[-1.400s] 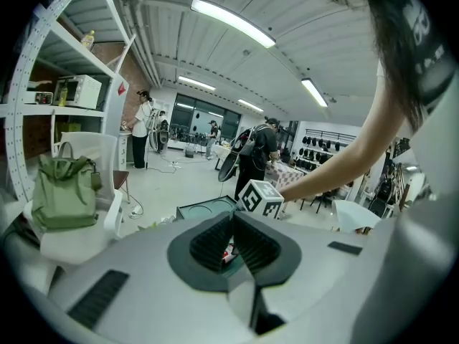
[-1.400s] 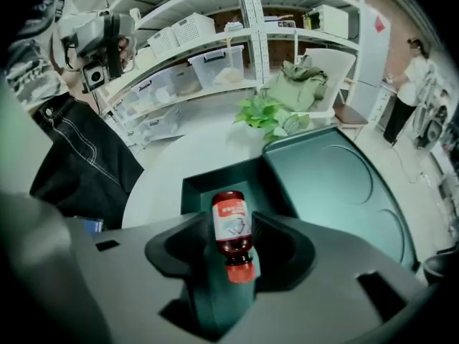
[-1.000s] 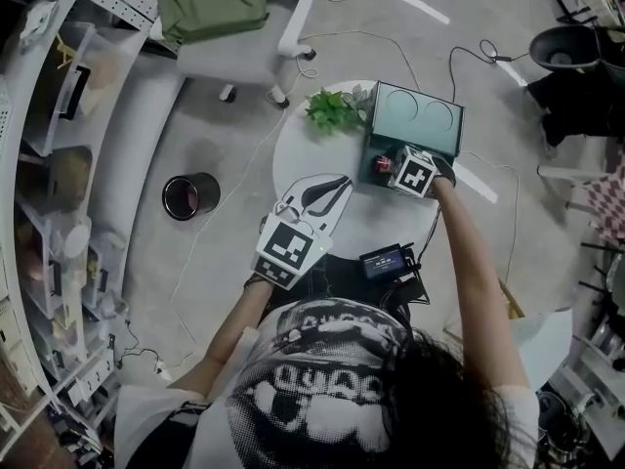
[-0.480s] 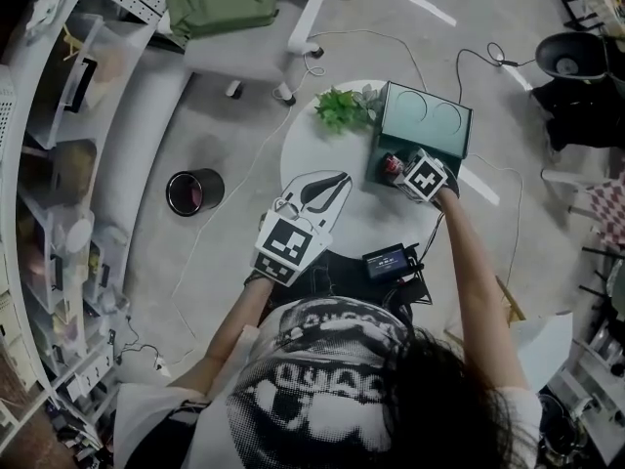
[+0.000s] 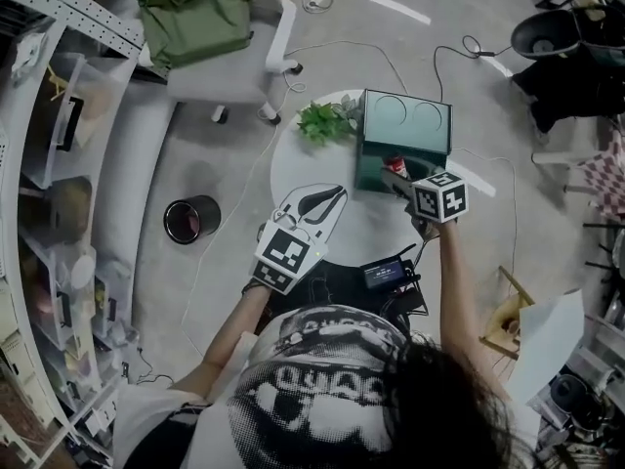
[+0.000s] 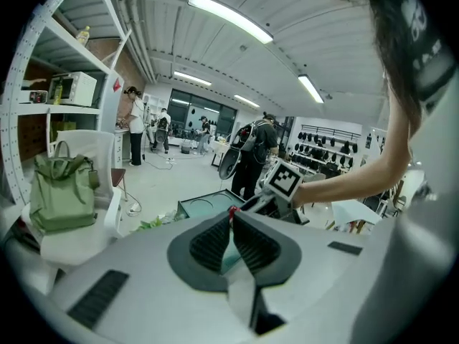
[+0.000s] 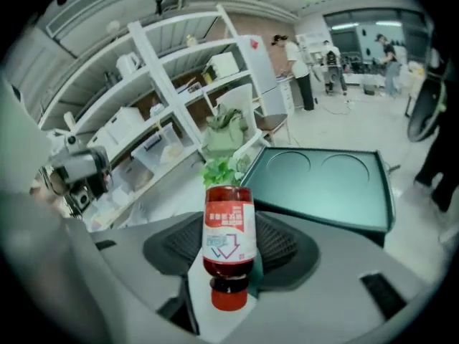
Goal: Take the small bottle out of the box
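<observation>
Bottle axis decides the coming move: the small bottle [image 7: 229,244] lies lengthwise along the right gripper [image 5: 400,176], red cap back toward the gripper's body and base pointing out ahead. The jaws are closed on its labelled middle, one pad on each side. In the head view it sits at the front edge of the open teal box [image 5: 430,123], and whether it is fully clear of the box wall cannot be told from there. The way out is likely back toward the person, over the bare white table [image 5: 298,164].

The left gripper [image 6: 231,218] hangs well apart over the table's near side, jaw tips pressed together with nothing between them (so the right one is plainly the nearer).

Count: one bottle, one box, two grippers, one green plant [image 5: 320,122] beside the box.
</observation>
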The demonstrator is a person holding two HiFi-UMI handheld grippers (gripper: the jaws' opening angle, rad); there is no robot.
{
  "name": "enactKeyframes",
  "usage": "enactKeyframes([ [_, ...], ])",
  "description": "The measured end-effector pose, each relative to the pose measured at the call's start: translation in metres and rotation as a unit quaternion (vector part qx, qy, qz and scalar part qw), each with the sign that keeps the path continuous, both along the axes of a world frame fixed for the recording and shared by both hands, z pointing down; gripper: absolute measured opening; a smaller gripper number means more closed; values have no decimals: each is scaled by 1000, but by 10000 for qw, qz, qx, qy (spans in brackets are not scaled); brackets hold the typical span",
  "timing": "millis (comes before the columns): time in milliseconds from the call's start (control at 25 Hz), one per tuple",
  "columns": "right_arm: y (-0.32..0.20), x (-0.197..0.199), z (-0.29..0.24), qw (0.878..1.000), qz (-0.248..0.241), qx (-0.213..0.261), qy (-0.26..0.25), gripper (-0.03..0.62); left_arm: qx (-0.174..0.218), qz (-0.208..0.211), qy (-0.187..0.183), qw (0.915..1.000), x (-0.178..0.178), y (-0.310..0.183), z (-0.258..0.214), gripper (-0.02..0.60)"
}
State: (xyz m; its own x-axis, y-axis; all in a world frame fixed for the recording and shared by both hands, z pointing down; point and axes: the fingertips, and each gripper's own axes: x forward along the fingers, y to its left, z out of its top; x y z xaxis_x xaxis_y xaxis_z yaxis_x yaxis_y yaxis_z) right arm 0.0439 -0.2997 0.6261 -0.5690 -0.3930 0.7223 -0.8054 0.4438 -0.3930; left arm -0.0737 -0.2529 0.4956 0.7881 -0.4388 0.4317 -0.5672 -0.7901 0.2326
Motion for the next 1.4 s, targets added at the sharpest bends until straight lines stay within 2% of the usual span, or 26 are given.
enactKeyframes([
  [80, 6, 4, -16, 9968, 571, 38, -561, 224, -14, 96, 11, 10000, 4, 1, 1, 23],
  [200, 19, 8, -33, 9854, 1217, 68, -1190, 224, -37, 141, 28, 9999, 8, 0, 3, 23],
  [520, 71, 16, -50, 9589, 2222, -195, -1754, 224, -83, 97, 58, 9999, 19, 7, 8, 23],
  [720, 109, 17, -64, 9532, 2358, -219, -1881, 224, -70, 147, 21, 9999, 26, 31, 7, 23],
  [1040, 163, 37, -96, 9380, 2679, 130, -2196, 224, 114, 258, 28, 9996, 47, 84, -10, 23],
  [1400, 242, 43, -122, 9194, 2845, 477, -2673, 223, 337, 552, -22, 9979, 67, 179, -27, 23],
])
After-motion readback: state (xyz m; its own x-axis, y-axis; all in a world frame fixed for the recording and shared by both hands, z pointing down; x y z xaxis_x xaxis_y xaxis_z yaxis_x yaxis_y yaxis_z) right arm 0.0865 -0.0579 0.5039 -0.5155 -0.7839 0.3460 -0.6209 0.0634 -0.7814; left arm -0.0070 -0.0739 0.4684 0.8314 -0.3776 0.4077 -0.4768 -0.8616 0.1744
